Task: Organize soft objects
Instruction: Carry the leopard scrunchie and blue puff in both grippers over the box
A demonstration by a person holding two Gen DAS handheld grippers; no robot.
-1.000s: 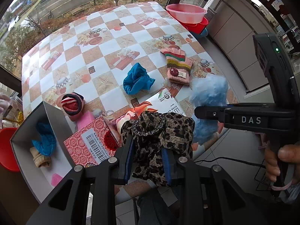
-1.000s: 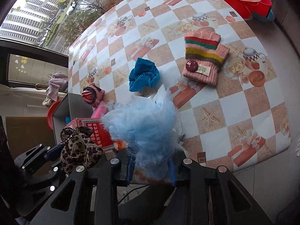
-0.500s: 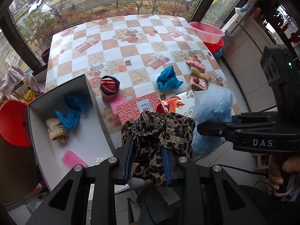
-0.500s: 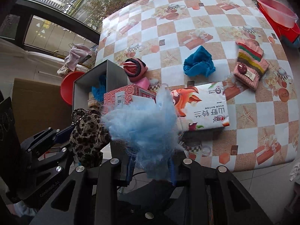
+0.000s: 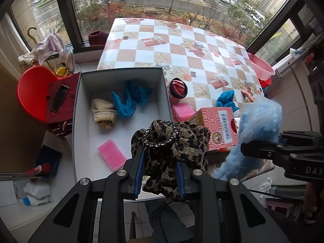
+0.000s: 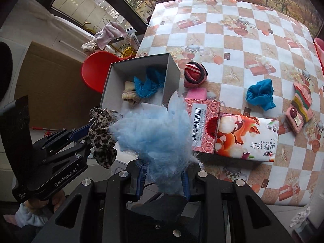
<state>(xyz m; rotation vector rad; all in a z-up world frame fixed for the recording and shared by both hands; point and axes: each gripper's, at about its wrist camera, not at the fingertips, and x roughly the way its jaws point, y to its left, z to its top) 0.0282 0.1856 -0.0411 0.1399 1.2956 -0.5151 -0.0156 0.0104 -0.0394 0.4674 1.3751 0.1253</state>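
Left tongs [image 5: 160, 174] clamped on a leopard-print scarf [image 5: 172, 141], held above the near end of the open box [image 5: 121, 73]. Right tongs [image 6: 163, 179] pinched on a fluffy blue puff [image 6: 154, 135], just beside the box's near corner. Inside the box lay a blue cloth [image 5: 129, 99], beige sock [image 5: 103, 113], pink sponge [image 5: 111, 157].
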